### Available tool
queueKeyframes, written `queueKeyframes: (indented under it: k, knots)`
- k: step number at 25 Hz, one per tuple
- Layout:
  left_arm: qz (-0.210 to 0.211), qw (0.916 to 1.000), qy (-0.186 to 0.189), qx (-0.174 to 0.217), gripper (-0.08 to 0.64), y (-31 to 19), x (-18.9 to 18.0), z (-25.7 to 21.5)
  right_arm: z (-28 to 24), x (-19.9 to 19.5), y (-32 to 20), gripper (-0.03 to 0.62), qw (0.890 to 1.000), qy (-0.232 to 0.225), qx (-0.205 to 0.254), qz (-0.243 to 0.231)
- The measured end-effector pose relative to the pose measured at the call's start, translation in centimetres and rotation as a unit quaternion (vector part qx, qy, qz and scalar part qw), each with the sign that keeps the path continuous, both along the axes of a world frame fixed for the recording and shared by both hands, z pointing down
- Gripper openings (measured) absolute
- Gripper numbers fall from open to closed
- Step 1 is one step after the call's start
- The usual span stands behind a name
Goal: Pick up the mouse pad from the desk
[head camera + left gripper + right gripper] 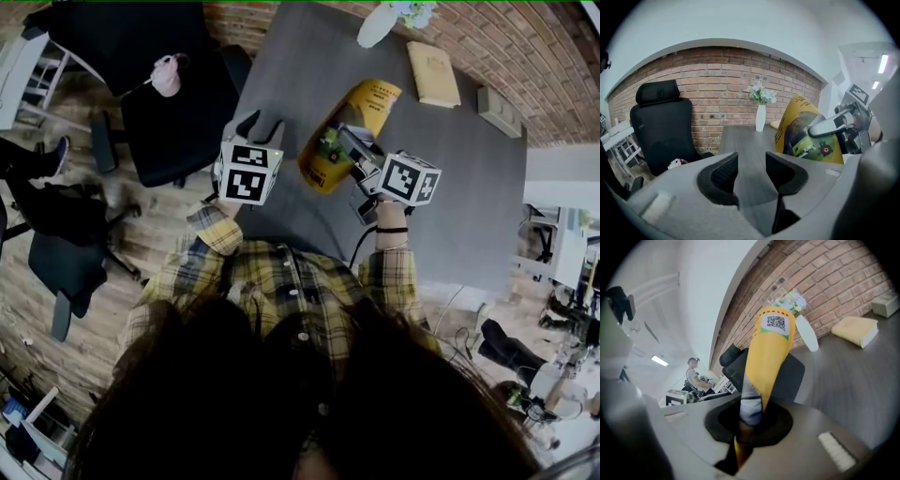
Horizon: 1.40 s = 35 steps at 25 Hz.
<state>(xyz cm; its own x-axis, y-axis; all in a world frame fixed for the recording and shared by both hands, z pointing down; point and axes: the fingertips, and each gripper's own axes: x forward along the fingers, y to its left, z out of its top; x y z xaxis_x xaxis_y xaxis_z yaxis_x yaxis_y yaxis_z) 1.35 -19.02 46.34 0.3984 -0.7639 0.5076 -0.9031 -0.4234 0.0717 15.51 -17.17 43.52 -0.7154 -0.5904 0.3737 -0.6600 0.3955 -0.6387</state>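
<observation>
Down on the matte grey desk (pixel 469 206) from the head view: finds the yellow mouse pad (pixel 361 108) lifted off it, pinched by the right gripper (pixel 349 142) beside the left gripper (pixel 255 124), so looks all but done. Switching to the left gripper view: shows ribbed black jaws half apart on nothing, thin printed sheet bowing at right. Over in the right gripper view: catches jaws clamped on the floppy pad's edge, QR label (pixel 776 322) up top.

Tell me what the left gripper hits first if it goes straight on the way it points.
Probably the bare desk top, showing between the open jaws of the left gripper; the mouse pad is off to the right.
</observation>
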Motion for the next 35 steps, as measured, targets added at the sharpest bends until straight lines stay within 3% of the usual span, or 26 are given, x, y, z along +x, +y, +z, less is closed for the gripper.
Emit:
queueKeyframes:
  k: [3, 7, 17, 24, 31, 35]
  knots:
    - [0.007, 0.9996, 0.012, 0.023, 0.186, -0.3, 0.6, -2.3, -2.1, 1.1, -0.3, 0.017, 0.997, 0.048, 0.052, 0.015]
    - [0.018, 0.9980, 0.037, 0.047, 0.186, -0.3, 1.6, -5.0, -4.4, 2.6, -0.5, 0.018, 0.986, 0.117, 0.114, 0.040]
    - [0.033, 0.9919, 0.074, 0.098, 0.135, 0.4, 2.2, -9.9, -8.8, 4.5, 0.4, 0.017, 0.936, 0.242, 0.235, 0.097]
    - [0.031, 0.9891, 0.079, 0.121, 0.064, 0.9, 1.8, -11.6, -11.5, 5.4, 1.5, 0.017, 0.911, 0.268, 0.284, 0.129]
    - [0.027, 0.9866, 0.084, 0.137, 0.002, 1.3, 1.4, -12.5, -12.5, 6.5, 2.3, 0.017, 0.901, 0.275, 0.299, 0.154]
    - [0.036, 0.9855, 0.085, 0.143, 0.000, 1.5, 1.5, -12.8, -12.7, 6.6, 2.7, 0.017, 0.899, 0.274, 0.300, 0.163]
